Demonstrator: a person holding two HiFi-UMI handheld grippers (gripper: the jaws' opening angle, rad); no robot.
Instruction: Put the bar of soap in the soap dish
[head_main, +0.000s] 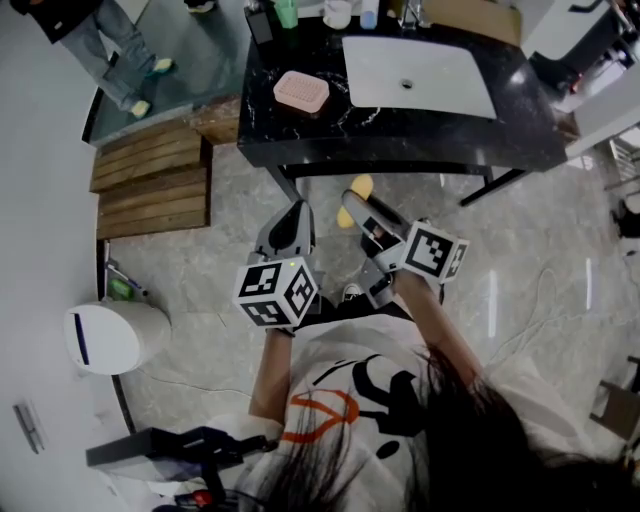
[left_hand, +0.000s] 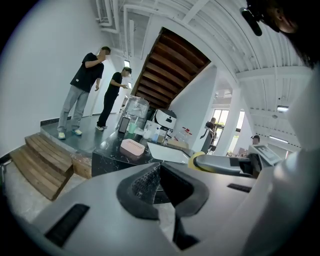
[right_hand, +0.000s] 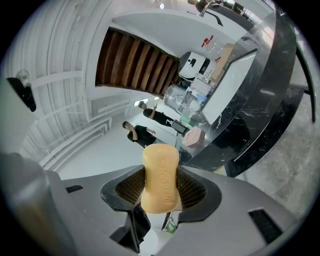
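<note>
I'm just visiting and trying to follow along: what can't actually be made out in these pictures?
- Lettering pressed in the bar of soap: right gripper view, too blurred to read.
- Most of that soap in the head view: the right gripper covers it.
- Containers behind the soap dish: head view, cut off by the top edge; too small in both gripper views.

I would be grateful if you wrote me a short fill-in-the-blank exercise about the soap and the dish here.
1. The bar of soap sits in the right claw, while the left claw holds ____.
2. The soap dish on the black counter is coloured ____.
3. In the head view, the soap dish lies to the ____ of the white sink.

Missing words: nothing; pink; left.
</note>
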